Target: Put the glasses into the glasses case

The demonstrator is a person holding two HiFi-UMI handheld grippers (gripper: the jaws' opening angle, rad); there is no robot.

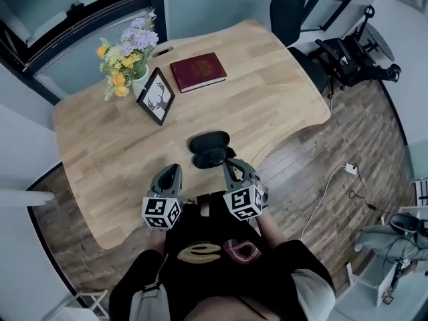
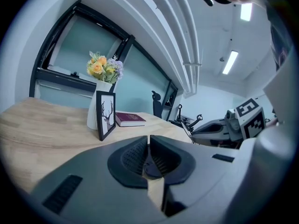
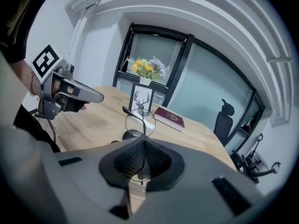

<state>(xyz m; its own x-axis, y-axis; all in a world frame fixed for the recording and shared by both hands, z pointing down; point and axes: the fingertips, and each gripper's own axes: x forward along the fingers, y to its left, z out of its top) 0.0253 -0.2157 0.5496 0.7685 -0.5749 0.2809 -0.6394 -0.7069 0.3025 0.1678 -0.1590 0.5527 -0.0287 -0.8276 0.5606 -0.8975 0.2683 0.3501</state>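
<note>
The black glasses case point(image 1: 208, 148) lies open on the wooden table point(image 1: 120, 146), just beyond both grippers. My right gripper point(image 1: 229, 164) is at the case's near right side. In the right gripper view it point(image 3: 142, 146) is shut on the thin wire frame of the glasses point(image 3: 140, 120). One round lens stands up above the jaws, and a dark part of the case point(image 3: 125, 135) shows behind it. My left gripper point(image 1: 175, 169) hovers left of the case. Its jaws point(image 2: 148, 139) are closed together with nothing between them.
A framed deer picture point(image 1: 156, 96), a white vase of flowers point(image 1: 128, 55) and a red book point(image 1: 198, 71) stand at the table's far side. An office chair point(image 1: 287, 9) is behind the table. A cable with a plug point(image 1: 349, 170) lies on the floor to the right.
</note>
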